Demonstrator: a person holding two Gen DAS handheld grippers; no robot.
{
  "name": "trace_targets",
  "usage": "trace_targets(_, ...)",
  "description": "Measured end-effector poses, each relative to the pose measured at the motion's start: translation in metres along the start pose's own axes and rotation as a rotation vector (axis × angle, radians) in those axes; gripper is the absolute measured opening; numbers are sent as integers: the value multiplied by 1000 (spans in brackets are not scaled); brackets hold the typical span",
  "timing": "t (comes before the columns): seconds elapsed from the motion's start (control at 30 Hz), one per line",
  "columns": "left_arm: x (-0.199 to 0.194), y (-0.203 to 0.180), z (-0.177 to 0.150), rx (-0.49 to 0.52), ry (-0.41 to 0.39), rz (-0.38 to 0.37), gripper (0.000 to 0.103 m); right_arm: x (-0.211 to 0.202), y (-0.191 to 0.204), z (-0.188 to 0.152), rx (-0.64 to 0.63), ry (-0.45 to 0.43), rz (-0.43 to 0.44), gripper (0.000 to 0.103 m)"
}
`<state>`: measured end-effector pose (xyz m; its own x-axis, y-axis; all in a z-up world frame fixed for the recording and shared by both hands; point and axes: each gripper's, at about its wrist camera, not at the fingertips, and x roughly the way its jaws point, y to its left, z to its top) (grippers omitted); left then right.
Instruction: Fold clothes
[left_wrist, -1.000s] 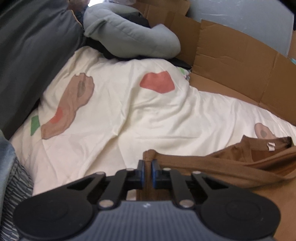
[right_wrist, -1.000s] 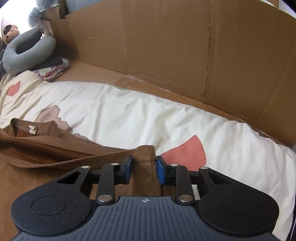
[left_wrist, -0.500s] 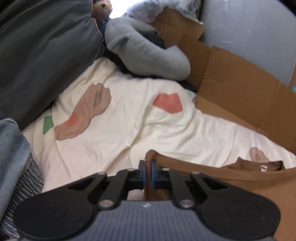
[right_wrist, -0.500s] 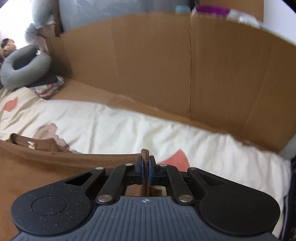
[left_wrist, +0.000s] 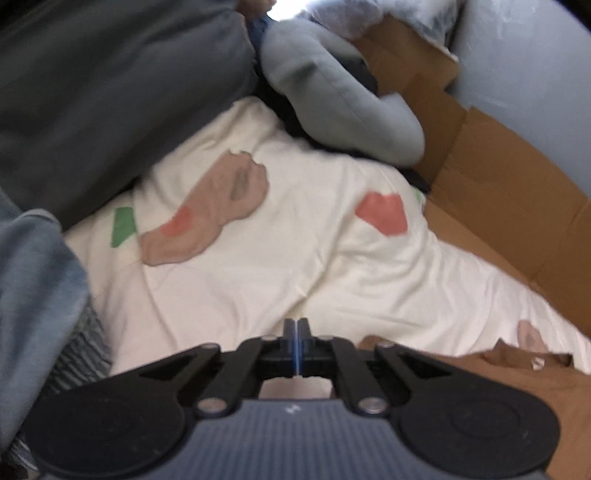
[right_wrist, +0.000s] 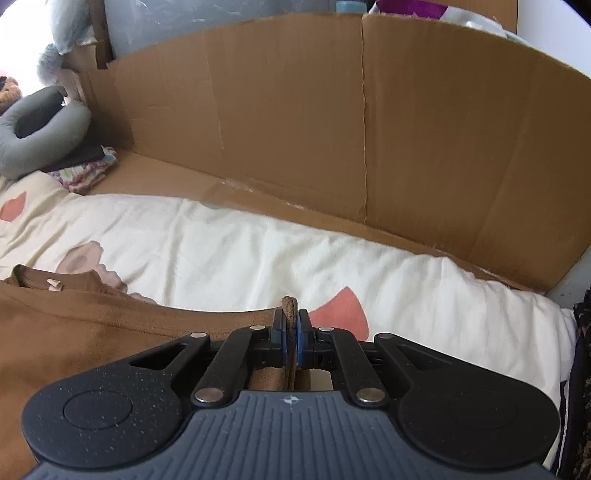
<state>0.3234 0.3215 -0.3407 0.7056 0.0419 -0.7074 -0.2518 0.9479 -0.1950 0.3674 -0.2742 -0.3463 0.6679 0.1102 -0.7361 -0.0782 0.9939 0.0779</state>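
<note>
Right wrist view: right gripper (right_wrist: 291, 332) jaws pinched on a bunched corner of the brown shirt (right_wrist: 92, 332), which spreads left over the cream quilt (right_wrist: 229, 251); cardboard wall (right_wrist: 332, 129) beyond. Left gripper (left_wrist: 296, 341) jaws look closed, but can't tell if cloth's in them. Shirt's soft, light, droopy; judge hem corners or shoulders the best hold.

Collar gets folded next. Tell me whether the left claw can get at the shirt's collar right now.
Probably yes: the collar lies uncovered on the duvet, right of the left claw, with only flat shirt between. The claw is shut, so it would have to open first.
</note>
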Motion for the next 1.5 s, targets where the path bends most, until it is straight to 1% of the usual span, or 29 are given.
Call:
trace_targets(0.03, 1, -4, -1, 21, -7, 2, 10, 1, -1, 0, 10, 3, 5, 6)
trace_targets(0.13, 8, -13, -2, 32, 13, -46, 23, 1, -3, -1, 25, 5, 12, 6)
trace_targets(0.17, 11, -16, -2, 38, 24, -62, 25, 2, -3, -1, 31, 8, 15, 7)
trace_targets(0.2, 13, -20, -3, 48, 36, -69, 29, 3, -4, -1, 37, 12, 17, 8)
trace_targets(0.23, 15, -23, -5, 60, 44, -69, 31, 3, -5, -2, 40, 14, 20, 9)
trace_targets(0.27, 17, -27, -7, 72, 52, -69, 32, 4, -5, -3, 43, 16, 24, 11)
trace_targets(0.33, 22, -33, -10, 89, 75, -78, 32, 6, -5, -4, 45, 26, 29, 11)
trace_targets(0.43, 30, -39, -15, 107, 104, -89, 31, 8, -5, -7, 45, 37, 35, 11)
trace_targets(0.53, 34, -41, -17, 111, 117, -87, 27, 9, -5, -8, 42, 36, 35, 11)
trace_targets(0.57, 35, -41, -17, 102, 119, -94, 24, 9, -5, -7, 44, 36, 38, 11)
trace_targets(0.6, 35, -41, -17, 103, 122, -108, 13, 9, -6, -7, 46, 36, 41, 11)
trace_targets(0.63, 35, -42, -17, 104, 125, -121, 8, 9, -5, -7, 45, 36, 41, 10)
trace_targets(0.7, 30, -46, -17, 142, 104, -108, 6, 7, -4, -6, 35, 23, 42, 8)
trace_targets(0.73, 27, -47, -17, 160, 90, -100, 6, 5, -3, -5, 32, 16, 43, 6)
trace_targets(0.77, 24, -47, -16, 154, 77, -101, 5, 3, -2, -5, 30, 11, 45, 4)
trace_targets(0.93, -5, -43, -9, 125, -24, -94, 5, -12, -1, 0, 24, -32, 38, 4)
trace_targets(1.03, -27, -42, -5, 130, -92, -94, 4, -23, -1, 3, 22, -59, 36, 3)
trace_targets(1.1, -35, -40, -2, 129, -118, -85, 4, -29, 0, 5, 23, -77, 32, 3)
trace_targets(1.2, -43, -34, 4, 112, -137, -79, 4, -37, 3, 6, 23, -101, 21, 3)
trace_targets(1.3, -44, -32, 6, 114, -146, -71, 4, -38, 6, 9, 21, -101, 17, 3)
trace_targets(1.37, -42, -34, 7, 120, -143, -67, 4, -38, 8, 10, 20, -101, 14, 3)
trace_targets(1.5, -27, -40, 8, 150, -109, -54, 4, -31, 11, 13, 14, -86, 0, 3)
